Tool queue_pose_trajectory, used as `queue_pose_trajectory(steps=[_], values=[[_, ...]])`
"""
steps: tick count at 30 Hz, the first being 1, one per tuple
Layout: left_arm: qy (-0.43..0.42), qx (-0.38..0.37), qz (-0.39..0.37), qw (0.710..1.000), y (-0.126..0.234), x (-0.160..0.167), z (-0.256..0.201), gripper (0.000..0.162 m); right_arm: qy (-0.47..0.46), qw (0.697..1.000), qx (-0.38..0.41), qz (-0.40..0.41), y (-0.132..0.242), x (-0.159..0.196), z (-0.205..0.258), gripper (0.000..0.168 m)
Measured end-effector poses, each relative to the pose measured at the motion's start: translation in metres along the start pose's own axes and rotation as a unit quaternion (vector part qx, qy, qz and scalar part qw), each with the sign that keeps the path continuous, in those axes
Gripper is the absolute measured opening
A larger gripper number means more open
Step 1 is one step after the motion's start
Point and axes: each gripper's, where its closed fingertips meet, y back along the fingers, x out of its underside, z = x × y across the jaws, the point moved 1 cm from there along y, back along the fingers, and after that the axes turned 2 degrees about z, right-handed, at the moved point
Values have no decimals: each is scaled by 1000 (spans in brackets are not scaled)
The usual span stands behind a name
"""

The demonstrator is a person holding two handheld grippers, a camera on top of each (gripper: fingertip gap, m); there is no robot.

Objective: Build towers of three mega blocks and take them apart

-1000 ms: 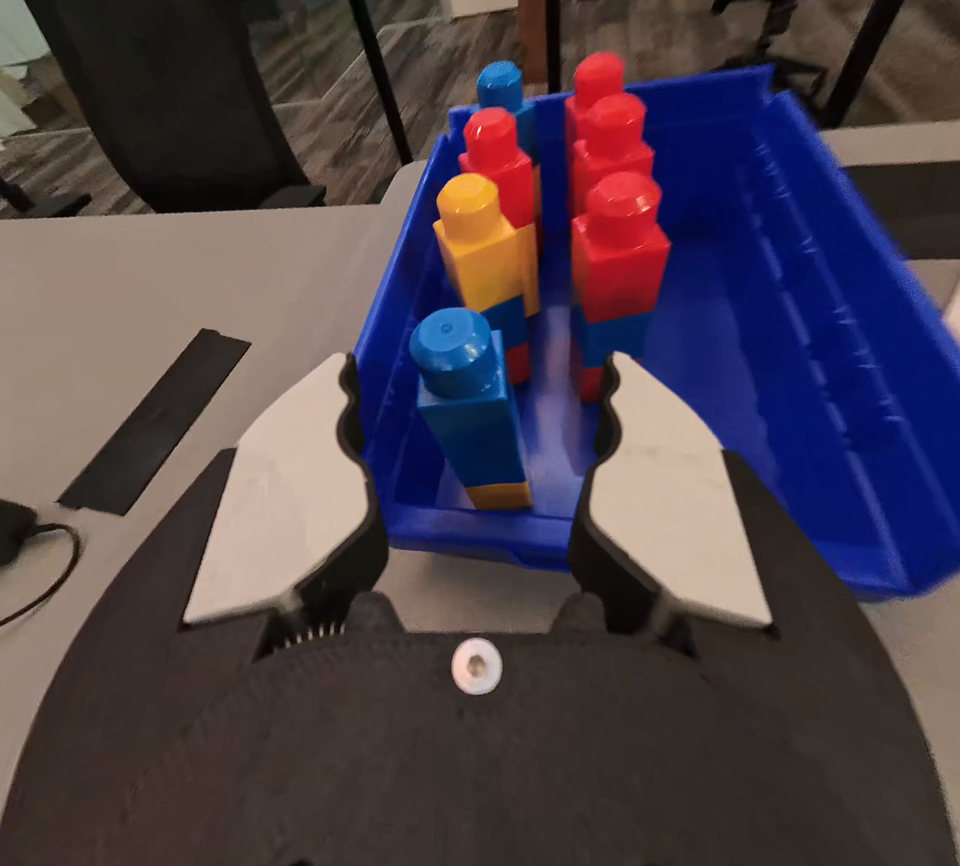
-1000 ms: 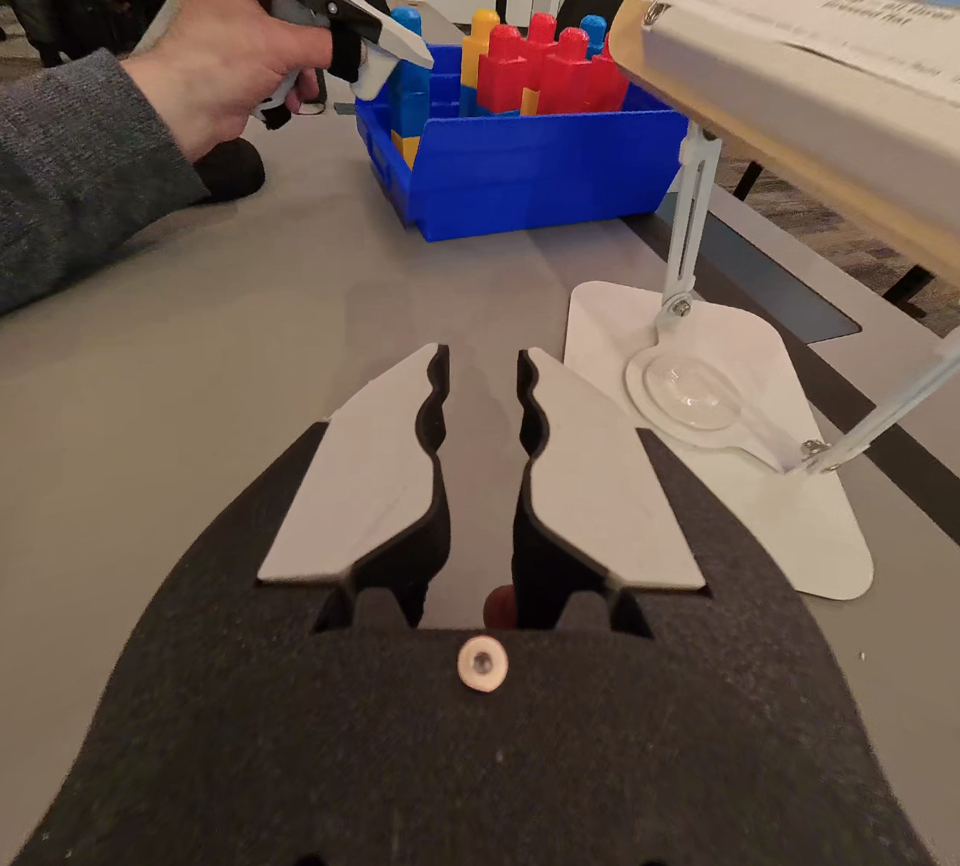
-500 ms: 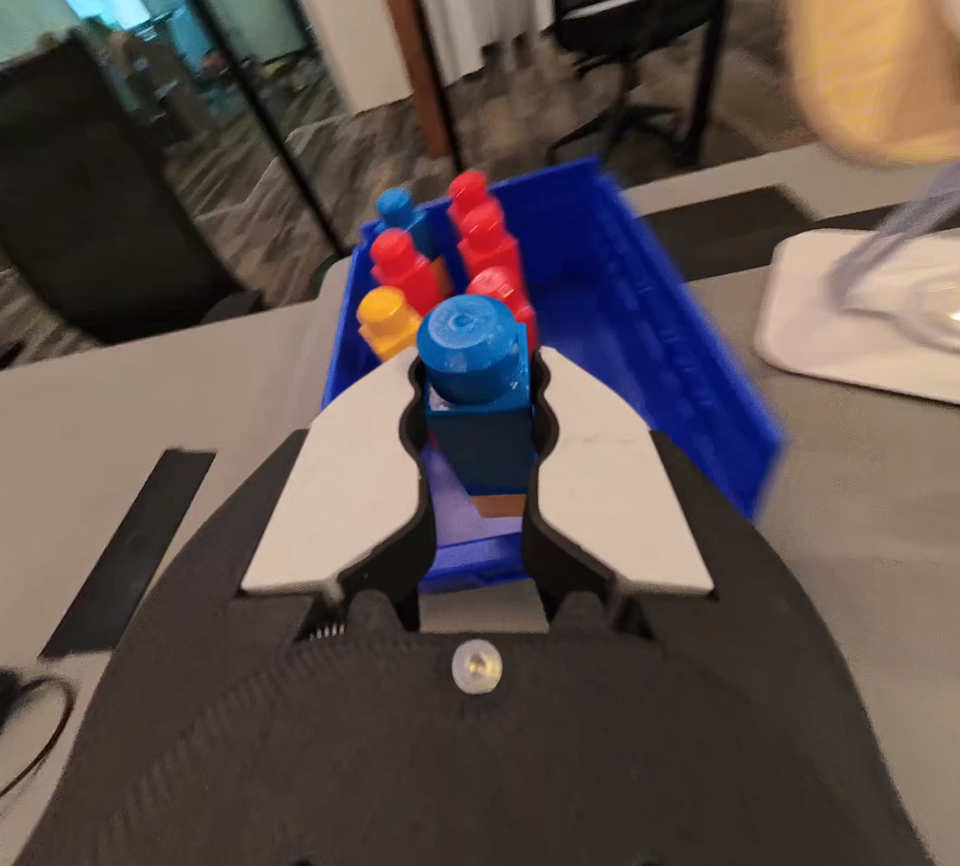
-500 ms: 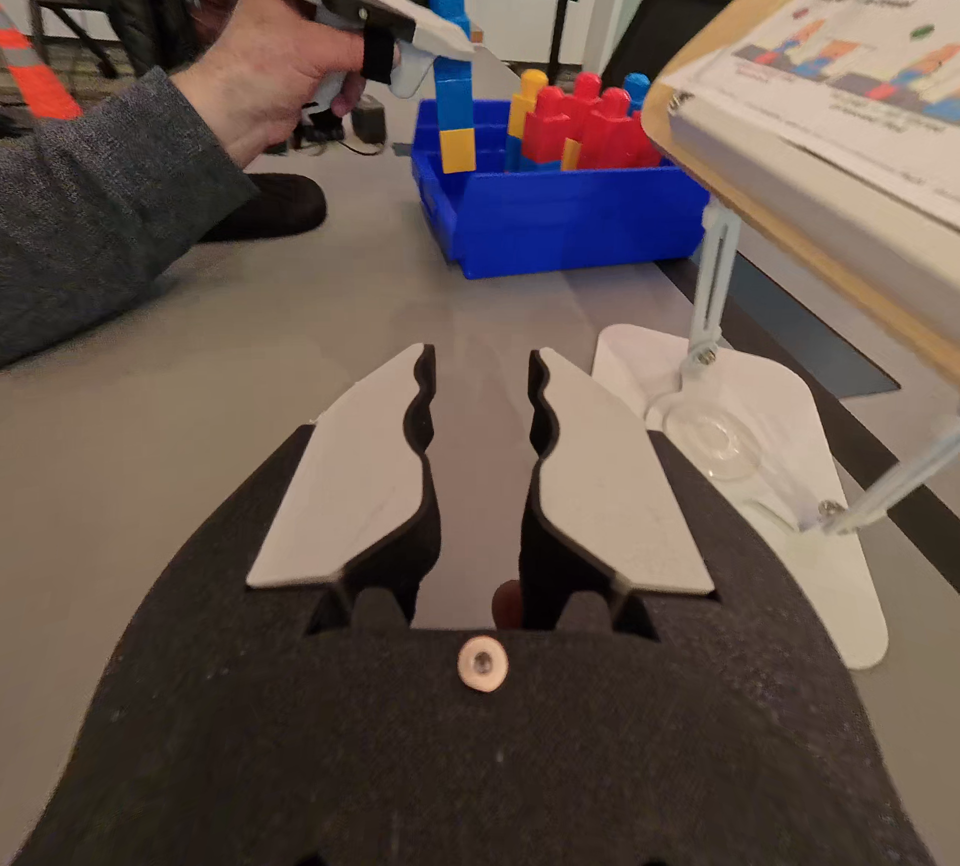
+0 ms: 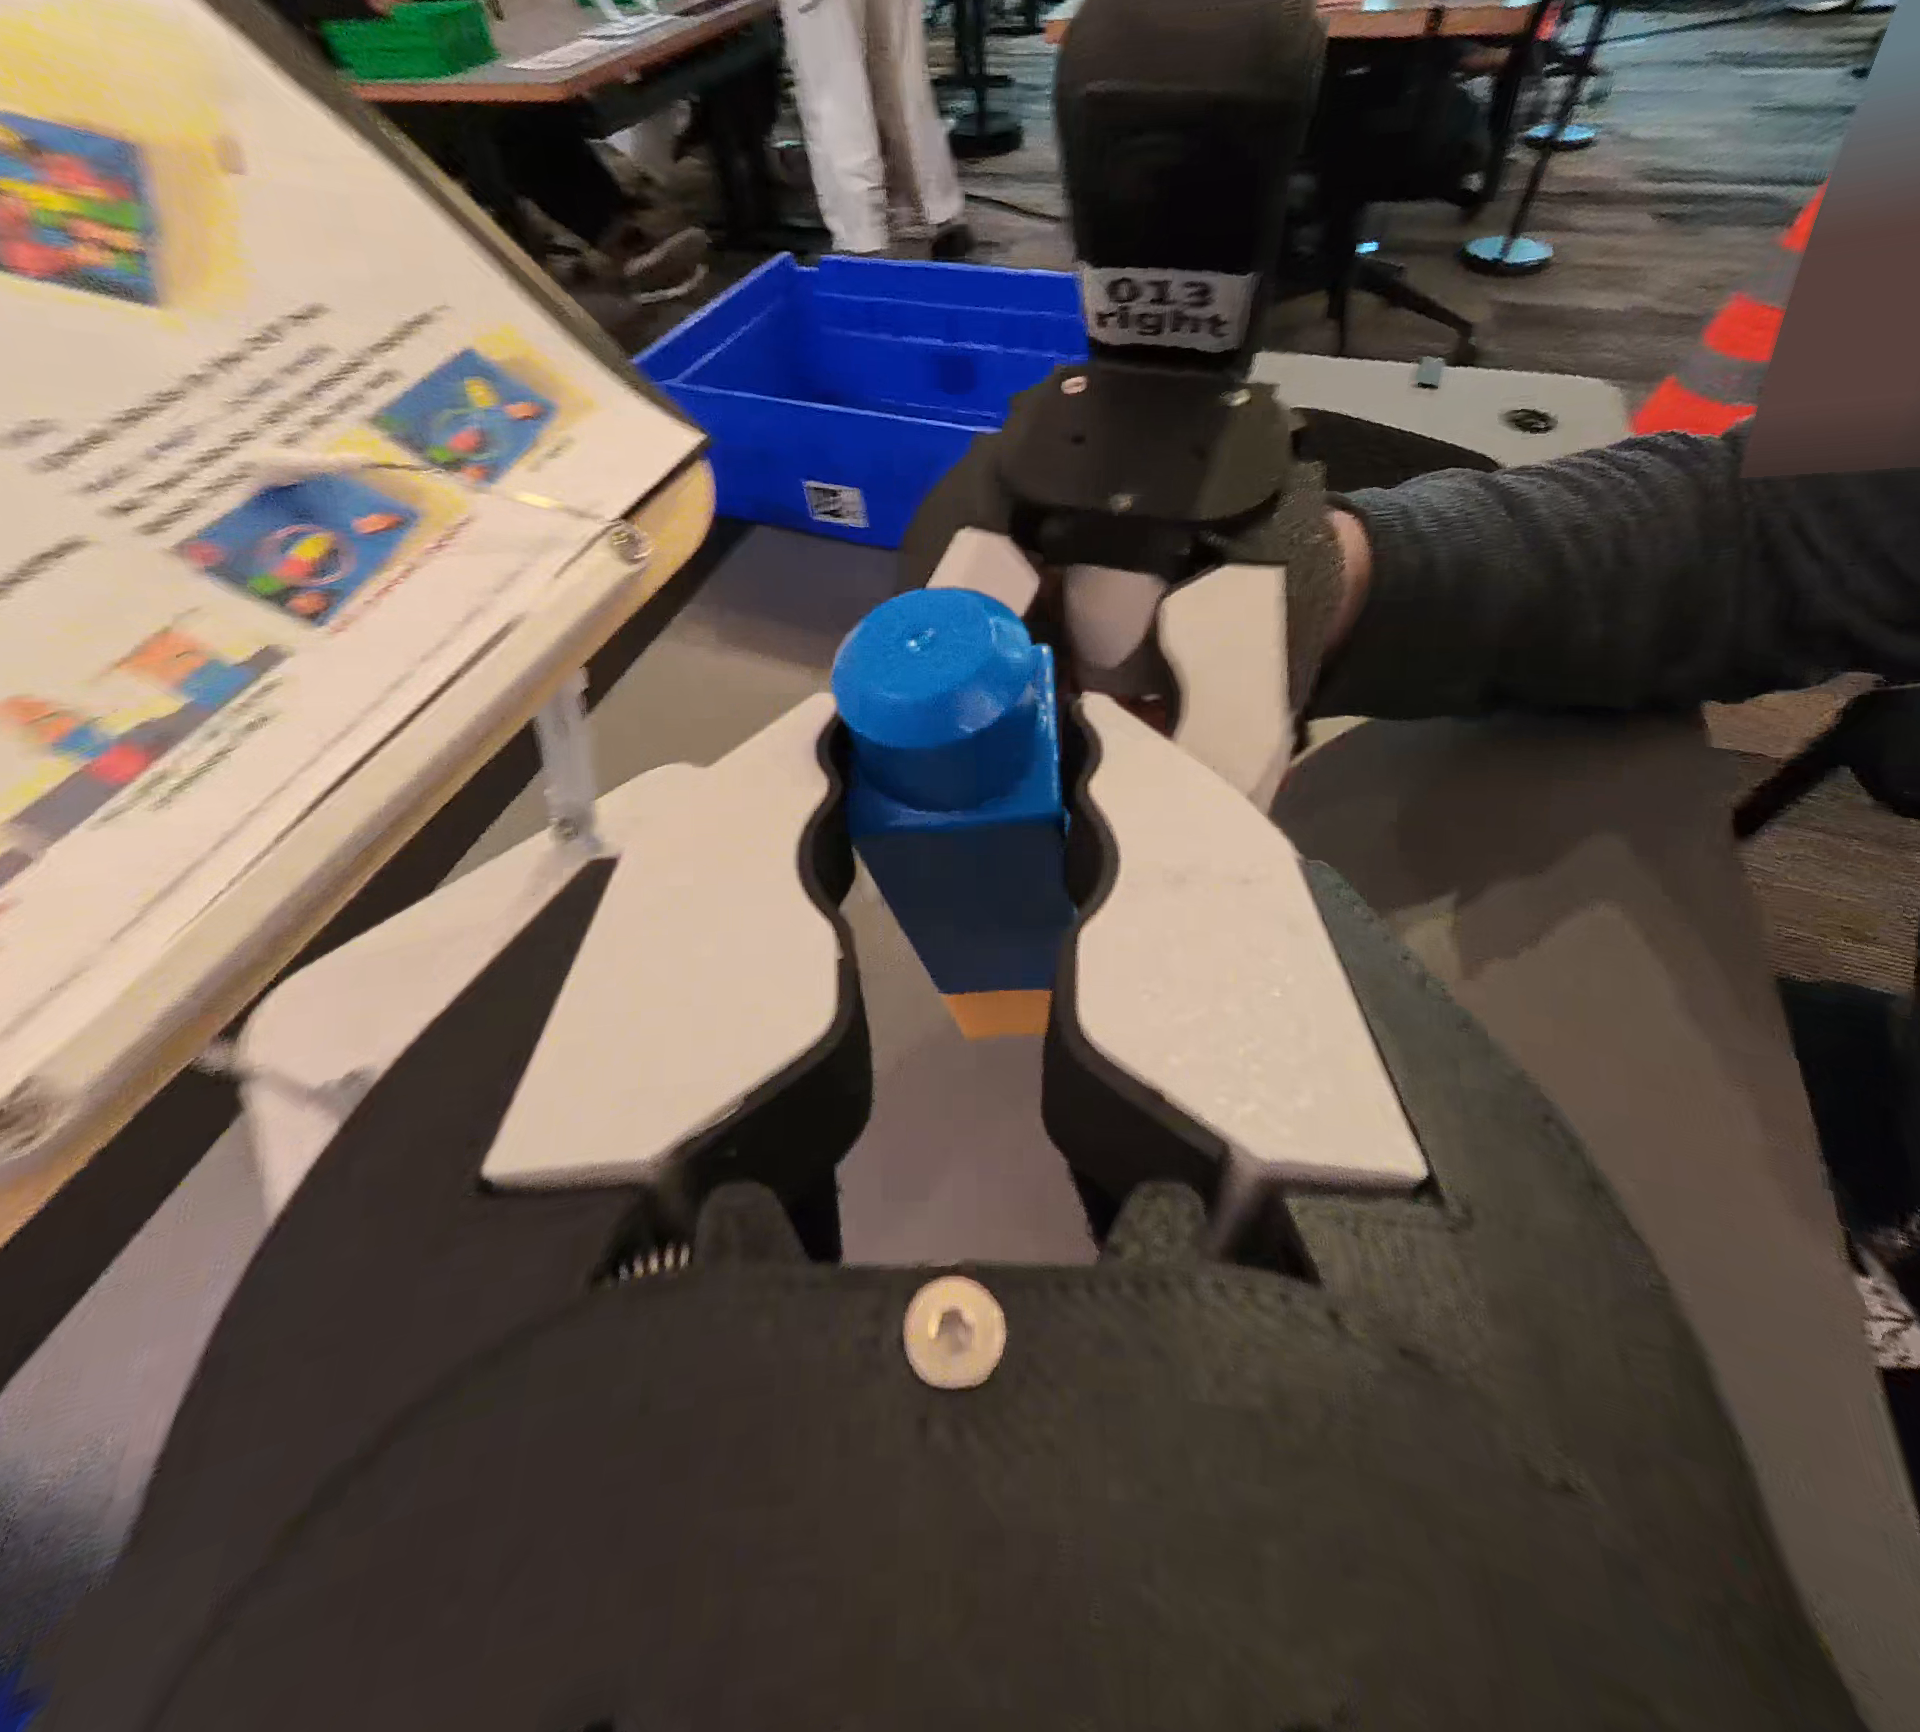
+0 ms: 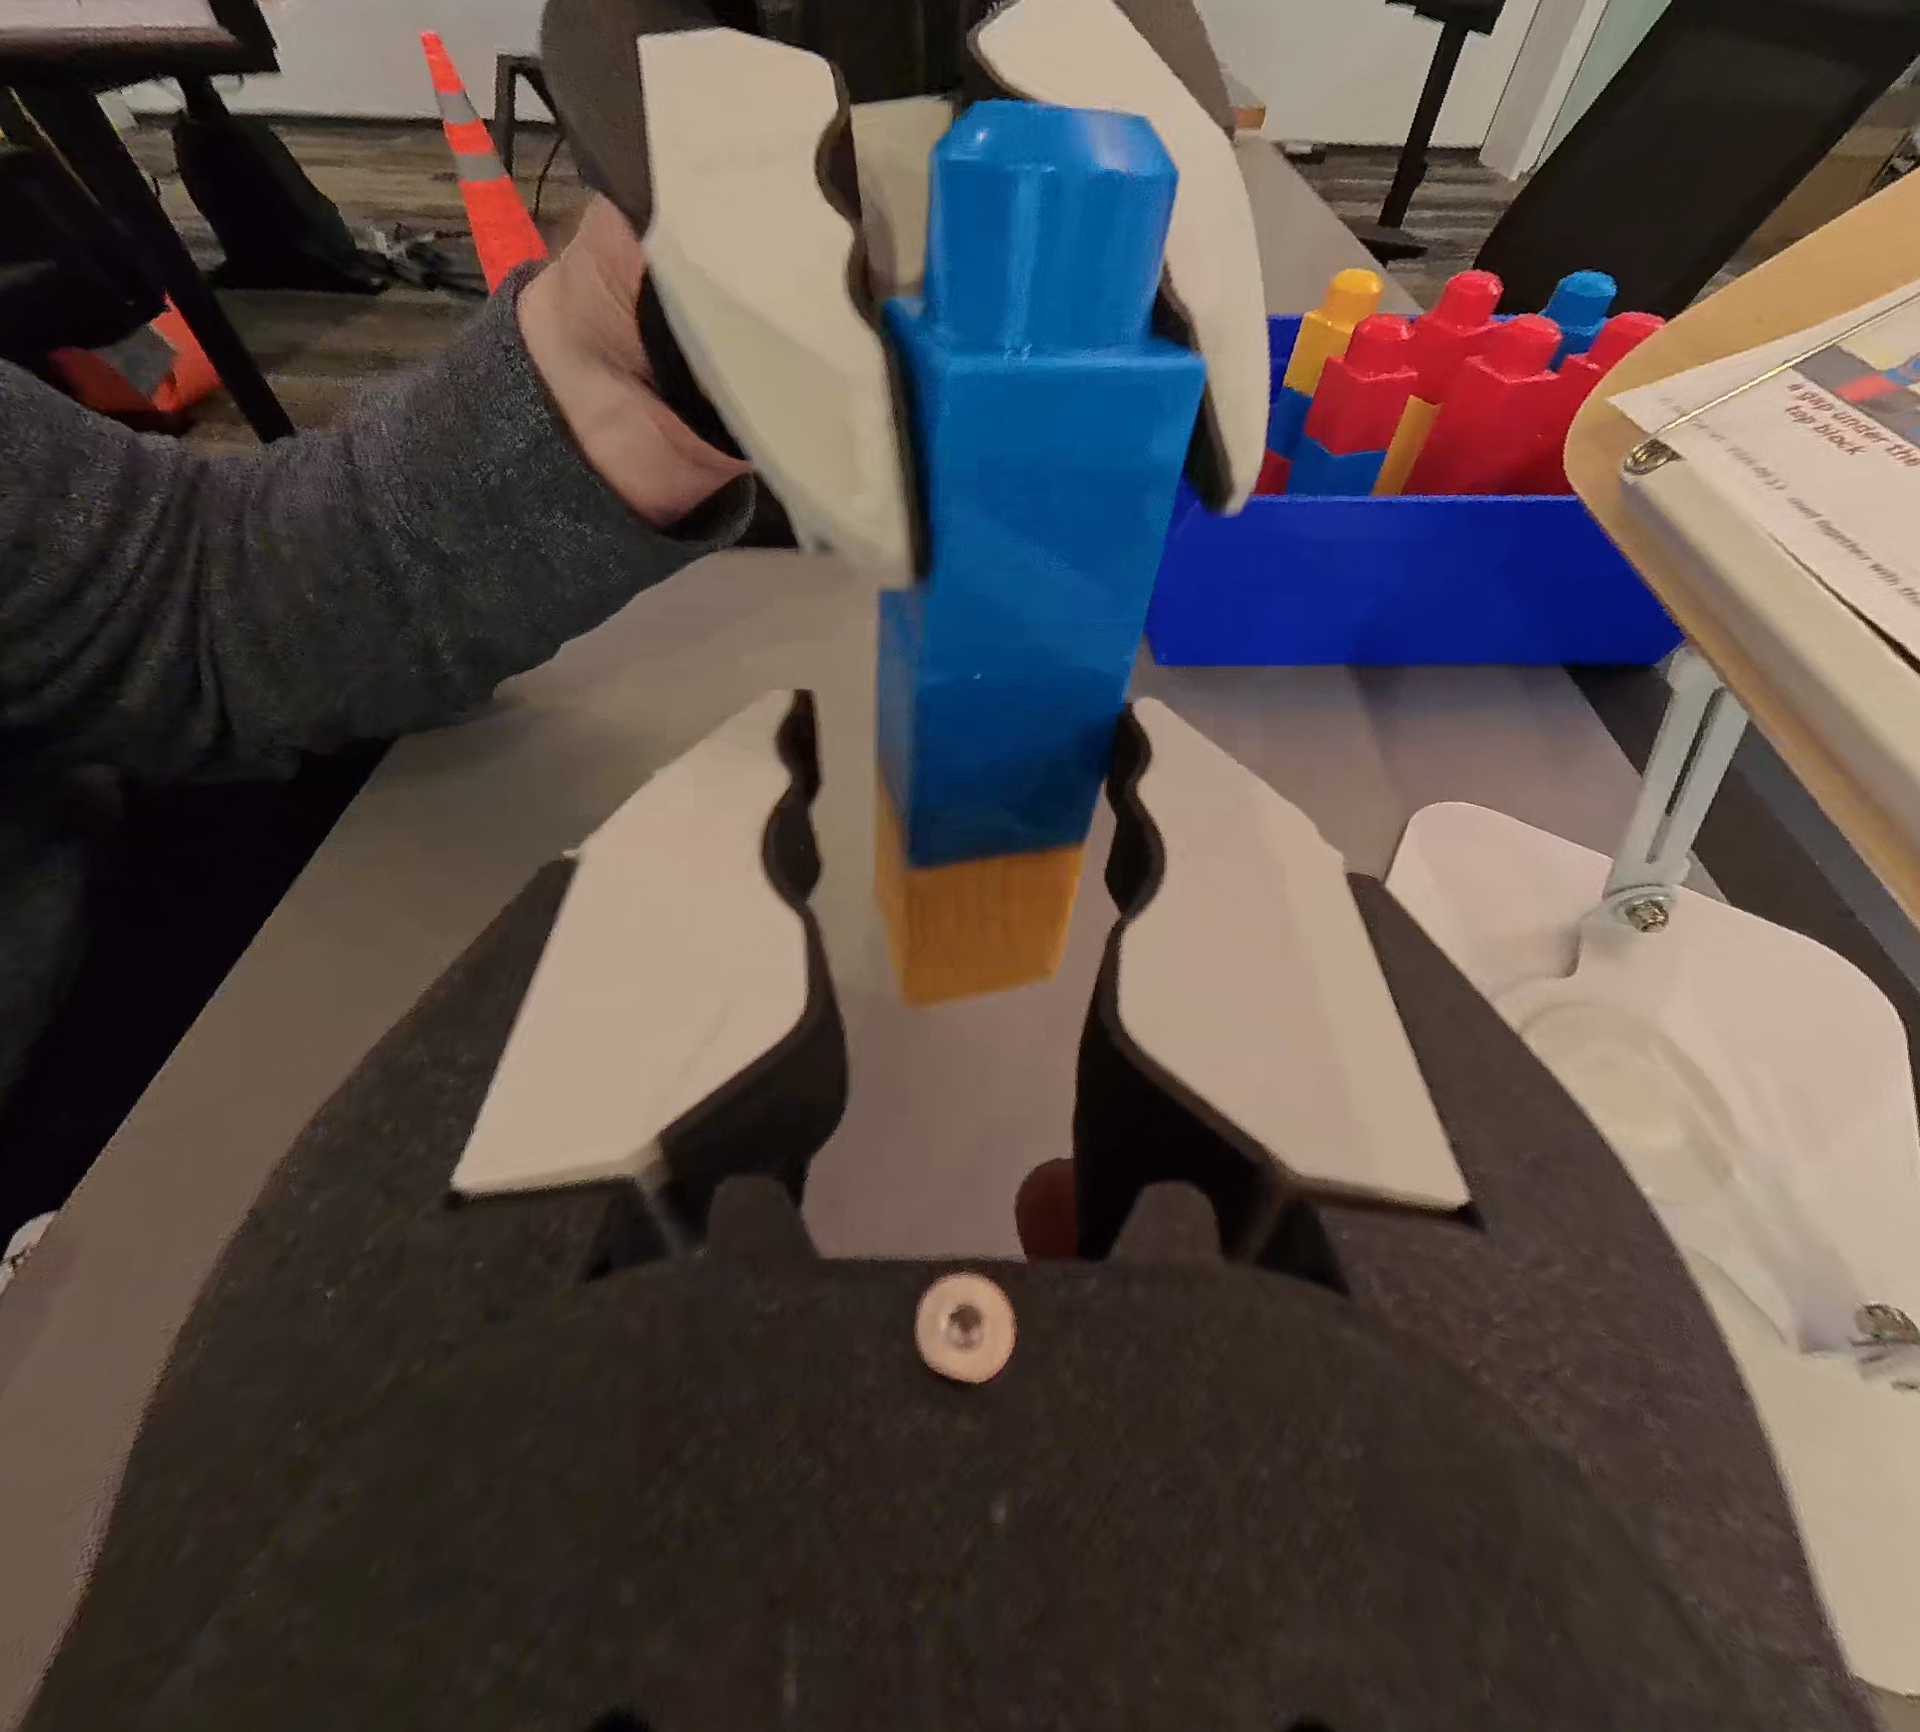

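Observation:
My left gripper [image 5: 951, 716] is shut on the top block of a three-block tower [image 5: 966, 913], two blue blocks over a yellow one [image 6: 977, 929], and holds it upright in the air above the grey table. In the right wrist view the left gripper [image 6: 1060, 529] grips the tower [image 6: 1018, 539] from the far side. My right gripper [image 6: 966, 711] is open, with its fingertips on either side of the lower blue block, close to it. It faces the left gripper in the left wrist view [image 5: 1122, 674]. Several more towers [image 6: 1455, 394] stand in a blue bin [image 6: 1403, 581].
An instruction board on a tilted stand [image 5: 260, 456] hangs over the table edge beside the grippers; its white base plate [image 6: 1662, 1059] lies at the right. A second blue bin [image 5: 862, 394] sits behind the right gripper, with nothing visible inside. An orange cone [image 6: 478, 155] stands on the floor.
My left gripper closed on the blue-topped tower, lifted it out of the bin and swung it over to the right gripper. The right gripper opened wider and now straddles the tower's lower part.

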Motion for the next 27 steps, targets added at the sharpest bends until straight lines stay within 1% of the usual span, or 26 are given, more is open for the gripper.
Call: queue_pose_trajectory(steps=[1, 4, 7, 10, 11, 13, 15, 16, 18, 19, 21, 23, 25, 27], values=[[5, 23, -8, 1000, -7, -2, -6, 37, 2, 1000, 0, 9, 0, 3, -1, 43], [7, 38, -34, 999, -18, -8, -10, 37, -18, 1000, -19, 8, 3, 5, 0, 40], [31, 52, -67, 996, -14, -10, -6, 38, -25, 999, -17, -13, 9, -1, -3, 38], [48, 69, -46, 995, -20, 6, -5, 52, -48, 998, -15, -34, 12, -5, -8, 38], [49, 73, -39, 995, -23, 11, -6, 51, -47, 998, -14, -33, 12, -4, -9, 37], [54, 86, -50, 994, -27, 12, -9, 39, -37, 999, -13, -26, 10, -1, -8, 37], [52, 88, -57, 993, -28, 13, -9, 36, -42, 999, -15, -24, 7, 1, -8, 37], [49, 86, -55, 994, -28, 15, -9, 36, -42, 999, -20, -11, 8, 4, -8, 39], [43, 63, -44, 996, -30, 20, -3, 36, -34, 999, -25, 27, 13, 11, -9, 57], [48, 66, -37, 996, -30, 24, -3, 36, -27, 999, -22, 30, 19, 11, -11, 59], [49, 78, -26, 995, -31, 29, -5, 36, -24, 999, -21, 0, 35, -3, -13, 61], [36, 79, 4, 996, -37, 37, -10, 36, -28, 999, -17, -37, 46, -18, -15, 61], [24, 93, 16, 995, -44, 38, -19, 36, -26, 999, -12, -42, 48, -21, -14, 55], [18, 96, 28, 995, -50, 40, -24, 36, -21, 999, -25, -23, 43, -15, -10, 40]])
